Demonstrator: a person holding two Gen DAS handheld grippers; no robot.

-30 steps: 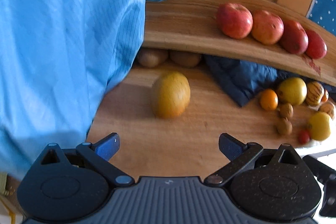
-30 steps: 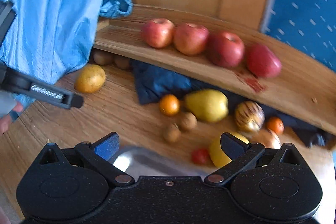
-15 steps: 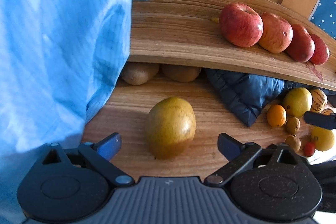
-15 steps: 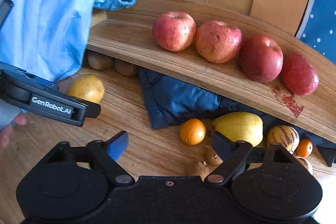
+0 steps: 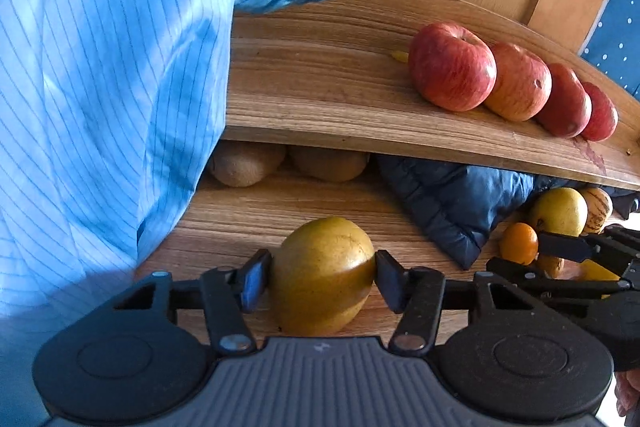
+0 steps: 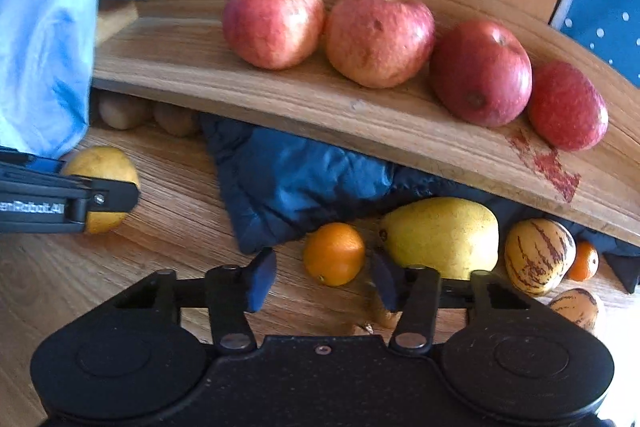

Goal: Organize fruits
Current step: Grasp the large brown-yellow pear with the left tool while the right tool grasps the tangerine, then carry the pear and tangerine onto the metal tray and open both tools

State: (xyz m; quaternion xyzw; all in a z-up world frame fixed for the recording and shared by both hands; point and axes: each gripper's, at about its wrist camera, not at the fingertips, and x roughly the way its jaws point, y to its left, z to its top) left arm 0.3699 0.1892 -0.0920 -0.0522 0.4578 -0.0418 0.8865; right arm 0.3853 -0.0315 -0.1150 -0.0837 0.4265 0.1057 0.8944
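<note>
Left tool (image 5: pixel 322 277) now around pear (image 5: pixel 324 275) — apples (image 6: pixel 378 39) shelved.

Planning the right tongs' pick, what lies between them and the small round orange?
Nothing: in the right wrist view, only bare wooden tabletop separates the open right tongs from the small round orange.

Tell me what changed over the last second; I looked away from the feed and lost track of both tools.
The left tool moved in on the yellow-brown pear and closed its fingers against both sides of it. The right tool advanced toward the orange and narrowed, but holds nothing yet. The four red apples on the wooden shelf, the dark blue cloth and the other fruit stayed put.
</note>
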